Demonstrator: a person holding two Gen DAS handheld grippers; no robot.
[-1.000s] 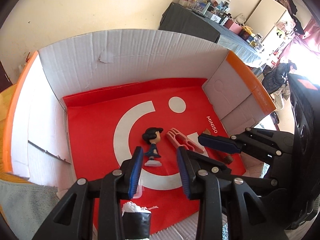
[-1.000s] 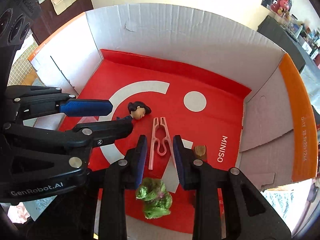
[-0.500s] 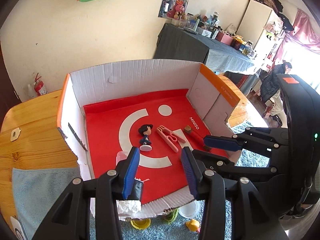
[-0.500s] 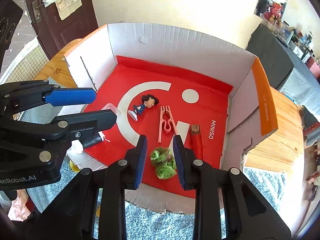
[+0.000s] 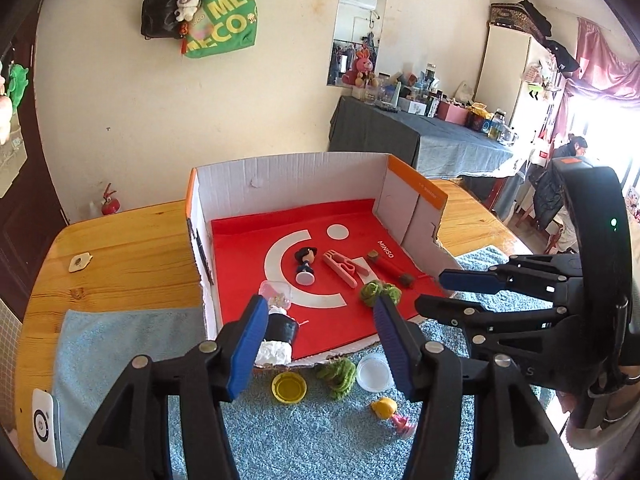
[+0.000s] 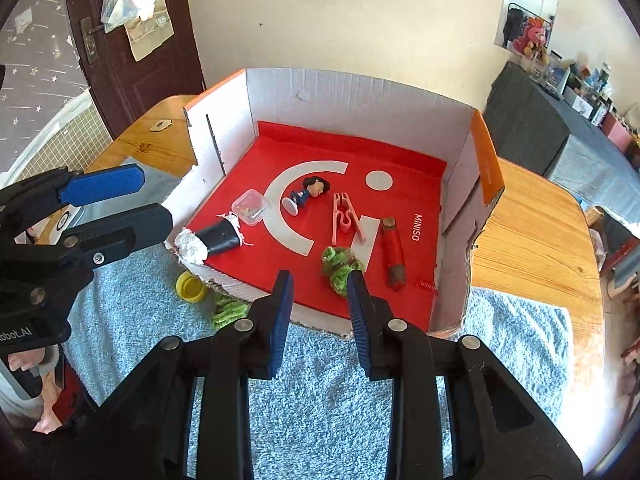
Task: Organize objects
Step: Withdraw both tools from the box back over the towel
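A white cardboard box (image 5: 300, 176) (image 6: 360, 96) with a red liner holds a small figurine (image 5: 305, 264) (image 6: 306, 194), a pink clip (image 5: 340, 269) (image 6: 346, 216), a red roll (image 5: 387, 267) (image 6: 393, 252), a green scrunchie (image 5: 378, 292) (image 6: 340, 266), a clear case (image 6: 250, 206) and a black tube stuffed with white tissue (image 5: 278, 338) (image 6: 212, 240). My left gripper (image 5: 320, 320) (image 6: 146, 202) hovers before the box's front edge, jaws opening, nothing between them. My right gripper (image 6: 319, 292) (image 5: 452, 292) hangs beside it, jaws opening and empty.
On the blue mat (image 5: 280, 440) in front of the box lie a yellow lid (image 5: 289, 387), a second green scrunchie (image 5: 338, 374), a clear lid (image 5: 374, 371) and a small yellow-pink toy (image 5: 390, 412). The wooden table (image 5: 120, 248) carries it all. A white device (image 5: 44, 428) sits at the left.
Both grippers have drawn back and up out of the box to above the mat. The left jaws have widened. The black tube and the green scrunchie stay lying in the box.
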